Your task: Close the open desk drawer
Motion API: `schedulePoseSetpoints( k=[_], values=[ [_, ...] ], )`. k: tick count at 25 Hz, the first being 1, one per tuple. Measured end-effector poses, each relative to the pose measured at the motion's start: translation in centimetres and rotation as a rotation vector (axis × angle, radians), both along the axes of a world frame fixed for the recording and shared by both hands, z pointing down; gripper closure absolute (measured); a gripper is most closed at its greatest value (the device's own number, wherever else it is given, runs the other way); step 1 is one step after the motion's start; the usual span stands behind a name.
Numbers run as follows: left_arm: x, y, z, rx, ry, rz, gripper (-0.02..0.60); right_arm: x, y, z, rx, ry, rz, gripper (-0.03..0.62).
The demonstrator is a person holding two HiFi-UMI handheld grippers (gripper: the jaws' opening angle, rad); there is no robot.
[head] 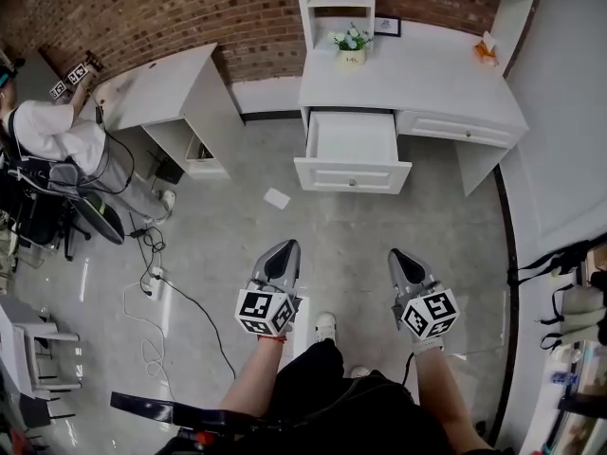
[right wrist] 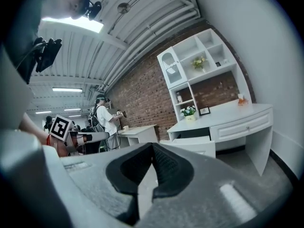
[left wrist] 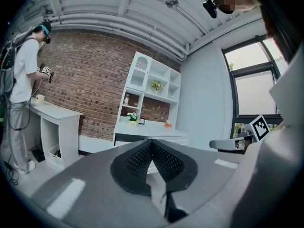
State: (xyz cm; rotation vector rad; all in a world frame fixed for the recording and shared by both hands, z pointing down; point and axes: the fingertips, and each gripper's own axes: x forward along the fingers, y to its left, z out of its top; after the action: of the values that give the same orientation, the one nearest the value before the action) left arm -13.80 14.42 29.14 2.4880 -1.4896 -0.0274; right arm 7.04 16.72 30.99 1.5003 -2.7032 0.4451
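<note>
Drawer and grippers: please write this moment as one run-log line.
drawer: open, pulled out of desk | left gripper: shut, empty, apart from drawer | right gripper: shut, empty, apart from drawer | contact: none

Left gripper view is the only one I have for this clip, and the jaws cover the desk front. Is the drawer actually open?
Observer: Yes. The head view shows the left drawer pulled well out of the desk, its inside empty.
Operator: And the drawer beside it?
Observer: The right drawer sits flush, shut.
Operator: Is the right gripper touching anything?
Observer: No. The right gripper is shut on nothing and, like the left gripper, is held low over the floor, well short of the open drawer.
</note>
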Motion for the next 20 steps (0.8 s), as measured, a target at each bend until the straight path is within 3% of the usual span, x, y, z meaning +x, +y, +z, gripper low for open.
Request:
schedulePoseSetpoints(
  k=[9,20],
  values=[
    [-1.2,-7.2,0.3,0.001,0.013,0.072,0.578,-1.7,-5.8,0.6,-0.010,0.004,0.065,0.592],
    [-0.3,-10.7,2.8,-0.026,0.031,0.143,0.578,-2.4,-8.7,2.6,-0.035,-0.005,0.105,0.592]
  ],
)
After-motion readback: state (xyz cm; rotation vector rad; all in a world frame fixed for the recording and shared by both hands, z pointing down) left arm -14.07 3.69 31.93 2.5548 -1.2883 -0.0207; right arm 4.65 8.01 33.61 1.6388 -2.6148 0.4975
